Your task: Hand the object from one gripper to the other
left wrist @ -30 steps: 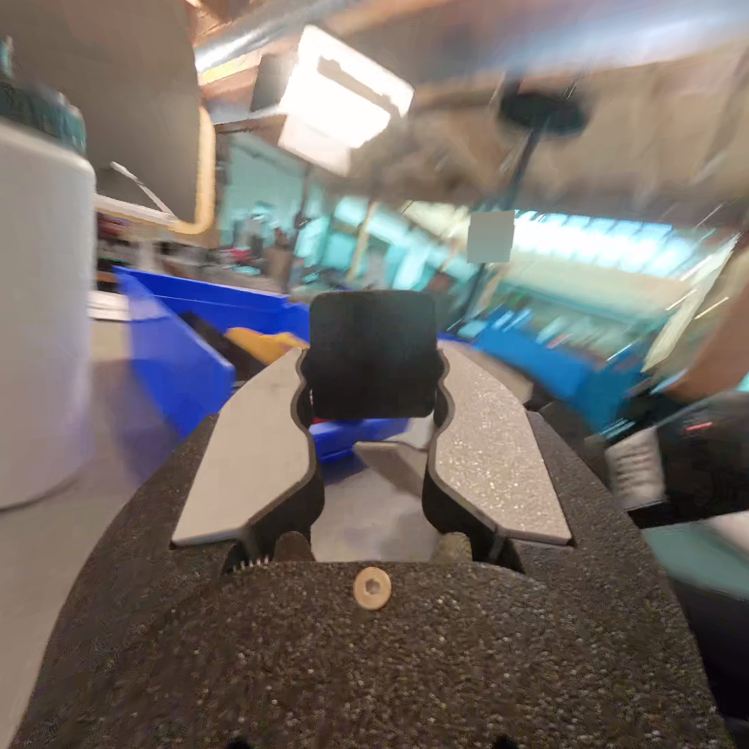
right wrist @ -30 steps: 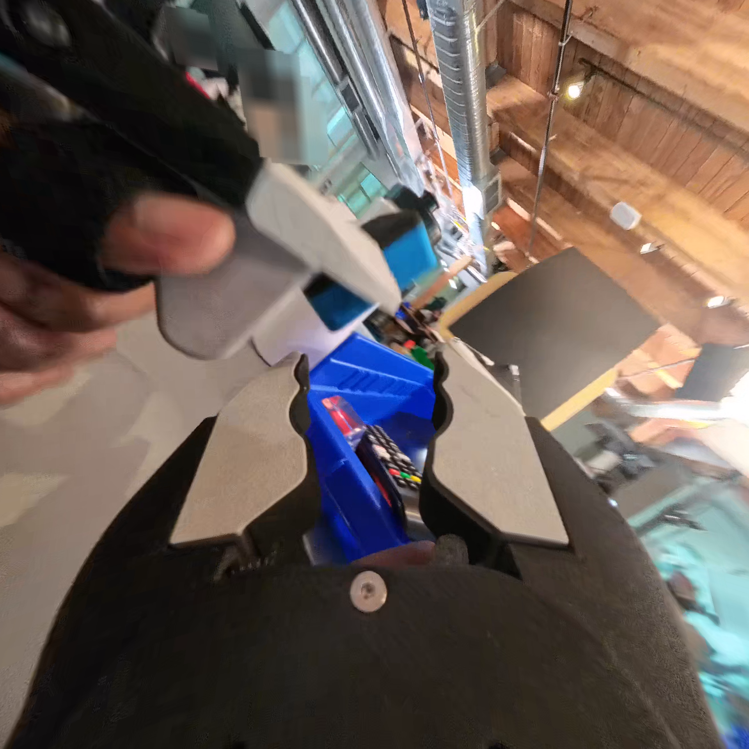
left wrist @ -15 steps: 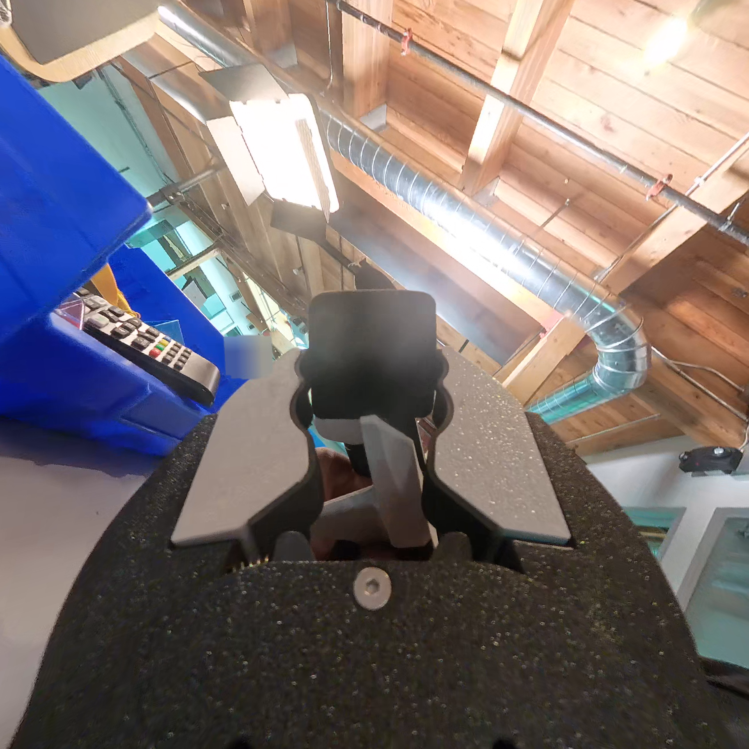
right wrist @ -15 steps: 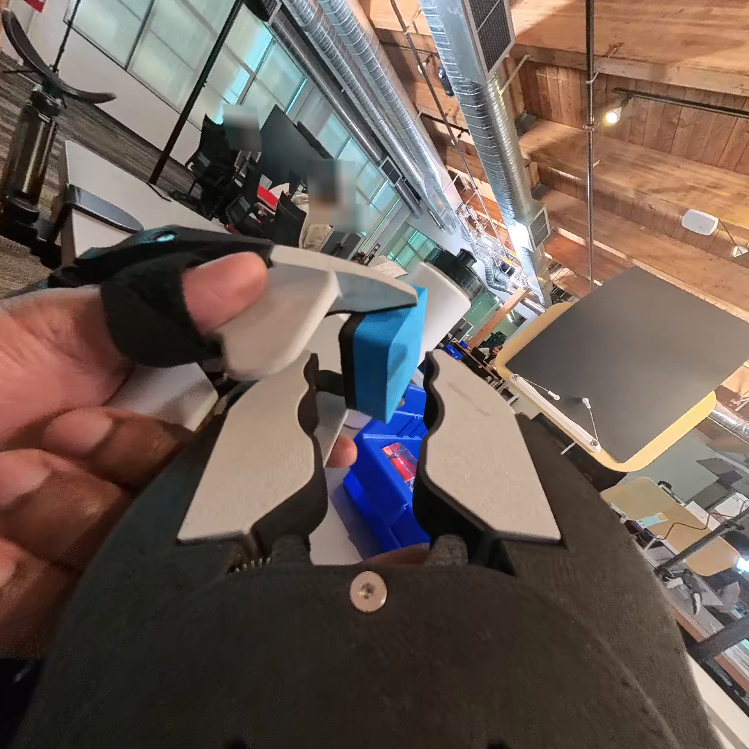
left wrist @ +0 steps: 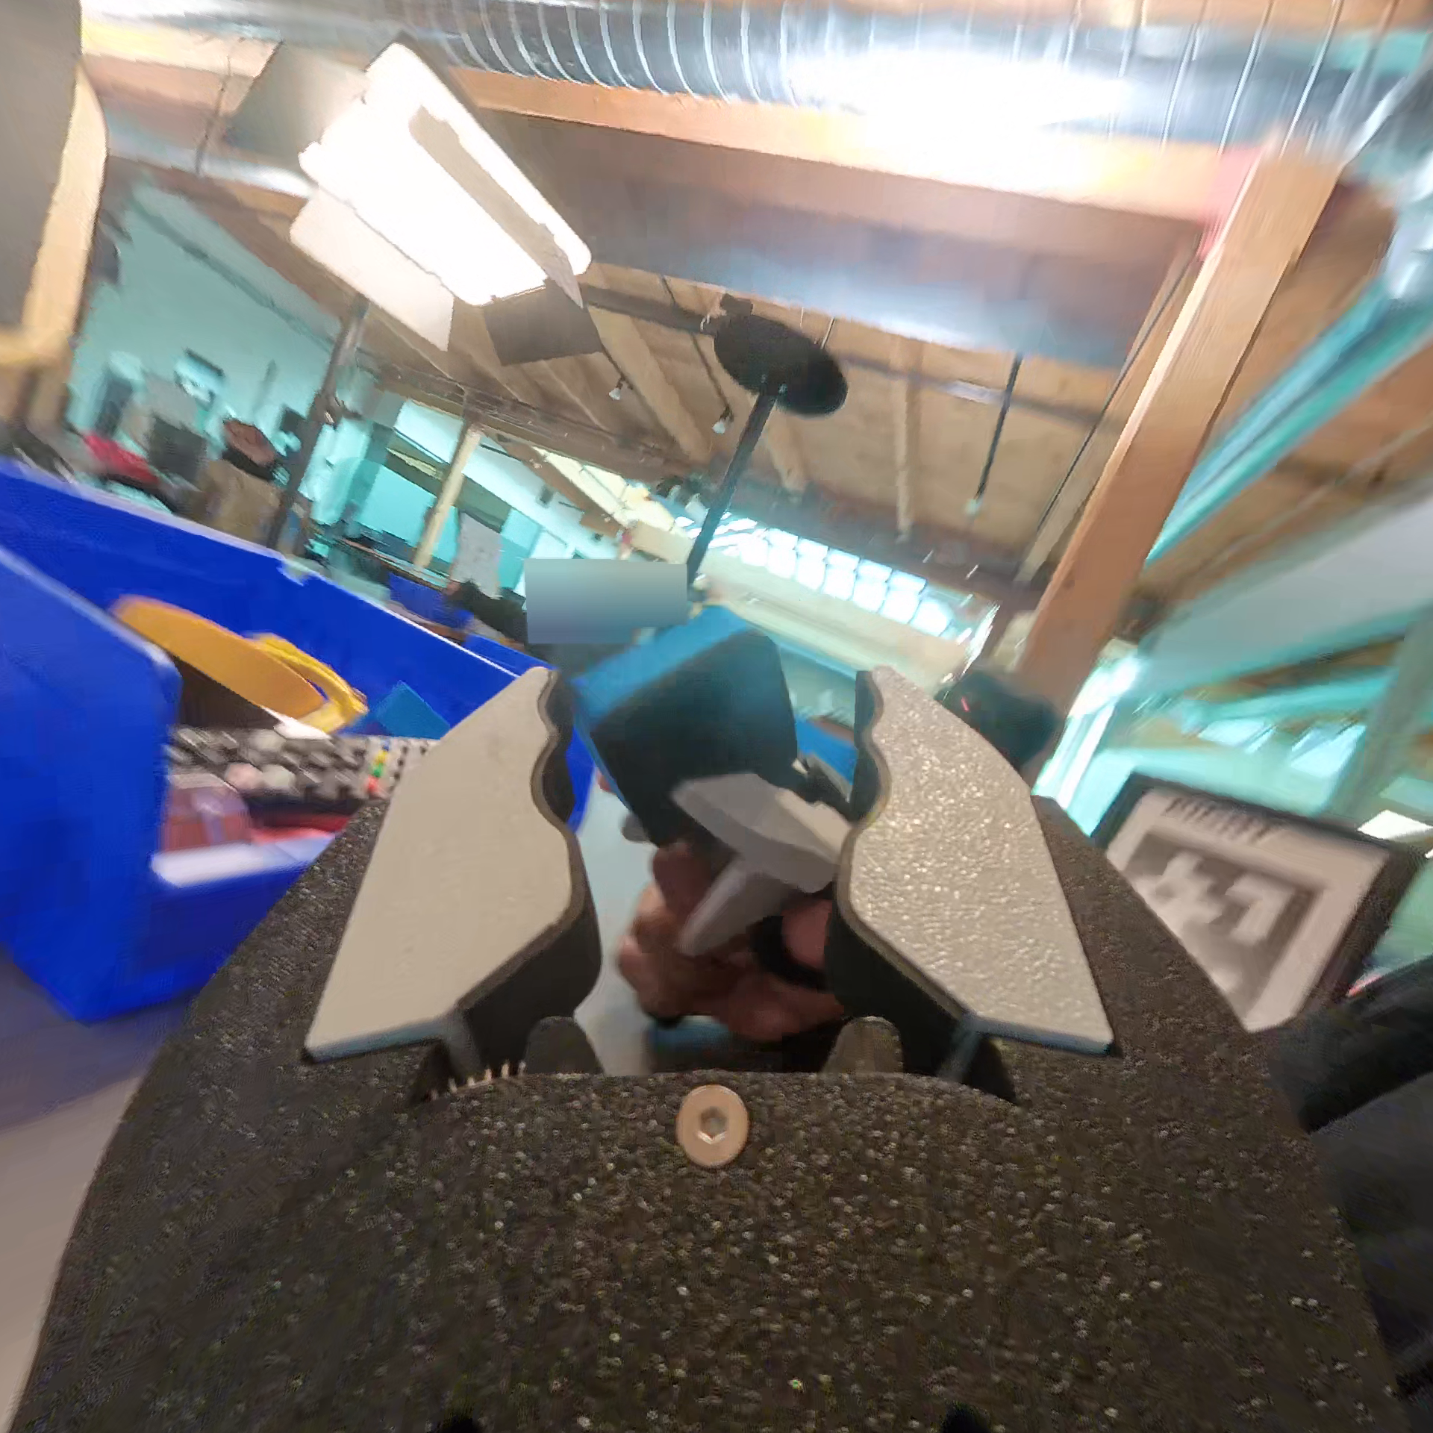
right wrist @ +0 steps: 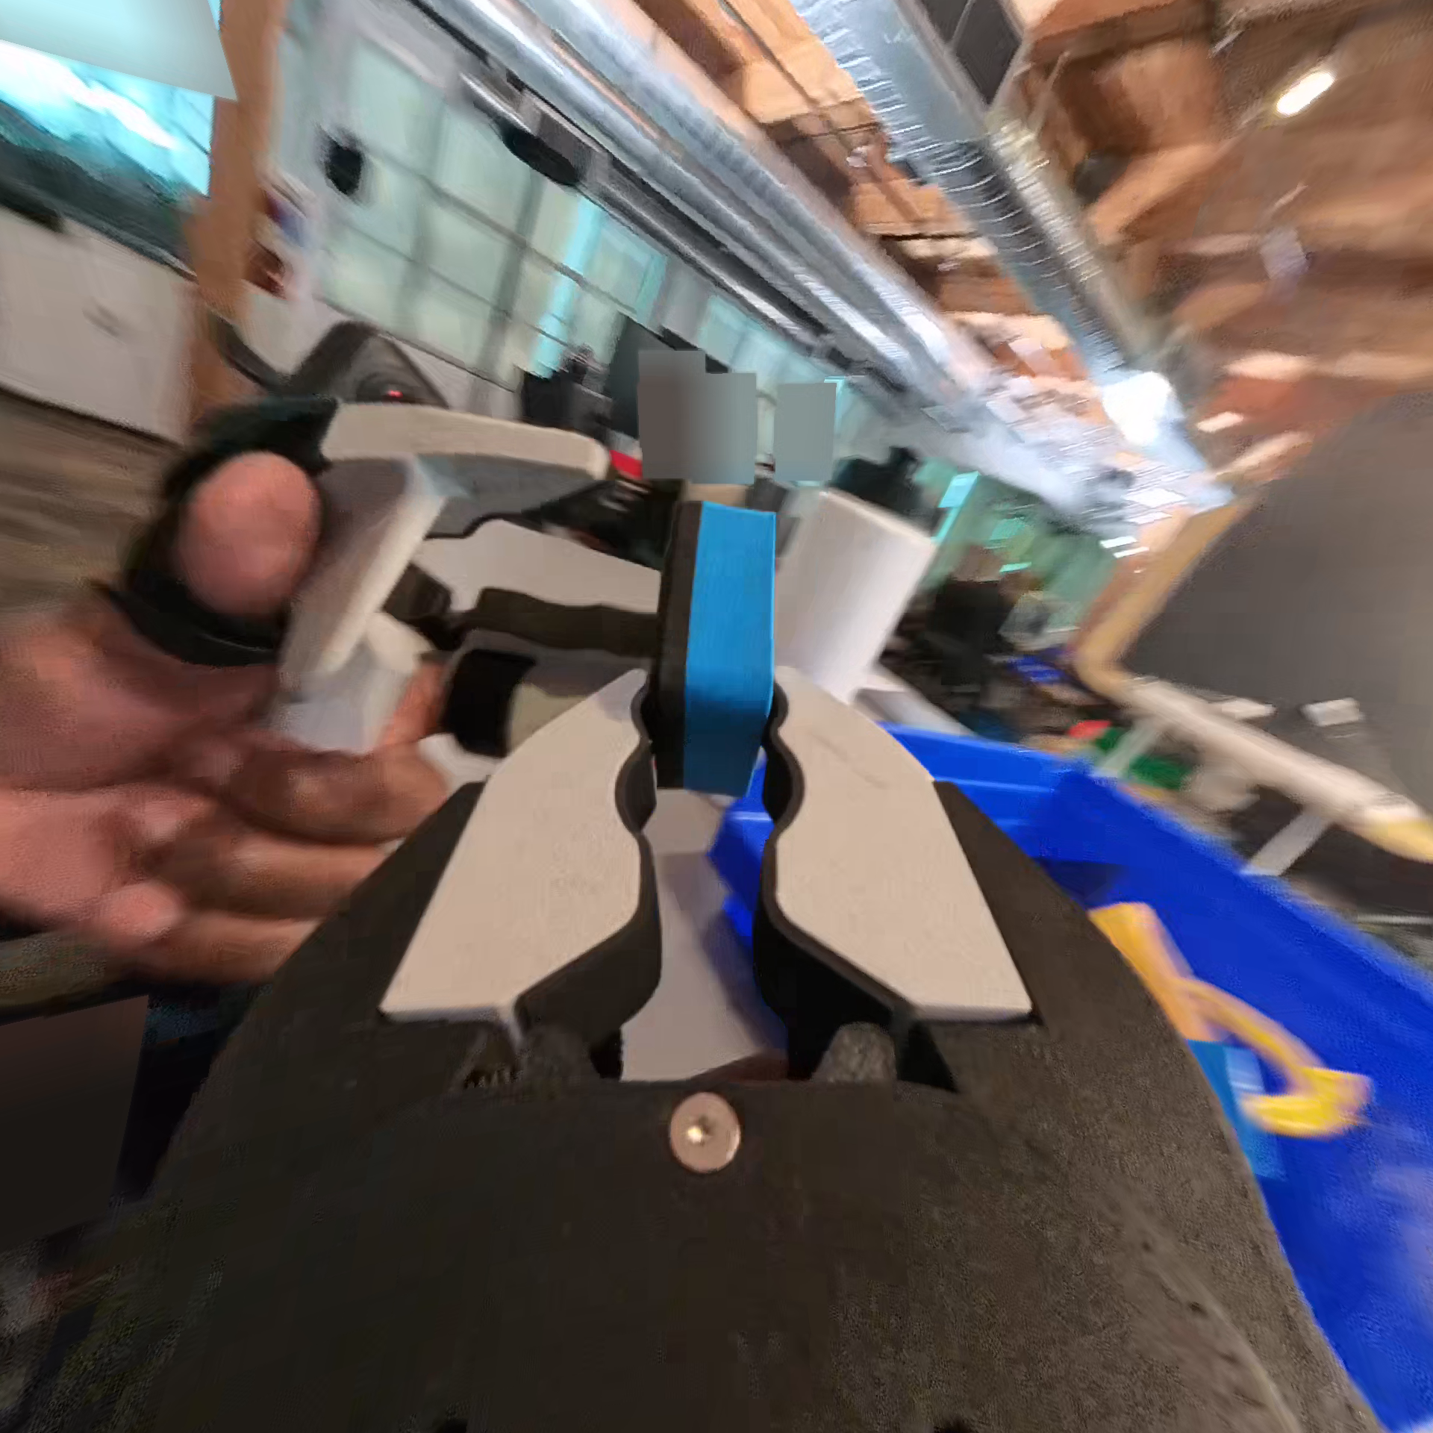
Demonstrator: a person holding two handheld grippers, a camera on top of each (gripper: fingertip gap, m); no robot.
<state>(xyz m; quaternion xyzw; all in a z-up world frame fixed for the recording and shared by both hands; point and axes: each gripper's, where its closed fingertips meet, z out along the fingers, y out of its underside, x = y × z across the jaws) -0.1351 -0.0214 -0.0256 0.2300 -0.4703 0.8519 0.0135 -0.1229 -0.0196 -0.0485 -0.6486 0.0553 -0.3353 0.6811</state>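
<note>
The object is a small block, blue on one side and black on the other (right wrist: 725, 620). My right gripper (right wrist: 709, 698) is shut on its lower end and holds it upright in the air. In the left wrist view the block (left wrist: 690, 721) sits between the wide-open fingers of my left gripper (left wrist: 706, 682) without touching them. The right gripper's grey fingers (left wrist: 764, 830) clamp it from below, with a hand behind them. In the right wrist view the left gripper's fingers (right wrist: 465, 454) stand open just left of the block, held by a hand (right wrist: 233, 775).
A blue bin (left wrist: 77, 892) at the left holds a remote (left wrist: 295, 764) and a yellow tape roll (left wrist: 225, 659). It also shows in the right wrist view (right wrist: 1163, 892). A white cylinder (right wrist: 845, 597) stands behind the block. A black-and-white marker plate (left wrist: 1241, 899) is at the right.
My left gripper held the block before. The right gripper closed on it and the left gripper opened, so the block is now in the right gripper. Both views have swung.
</note>
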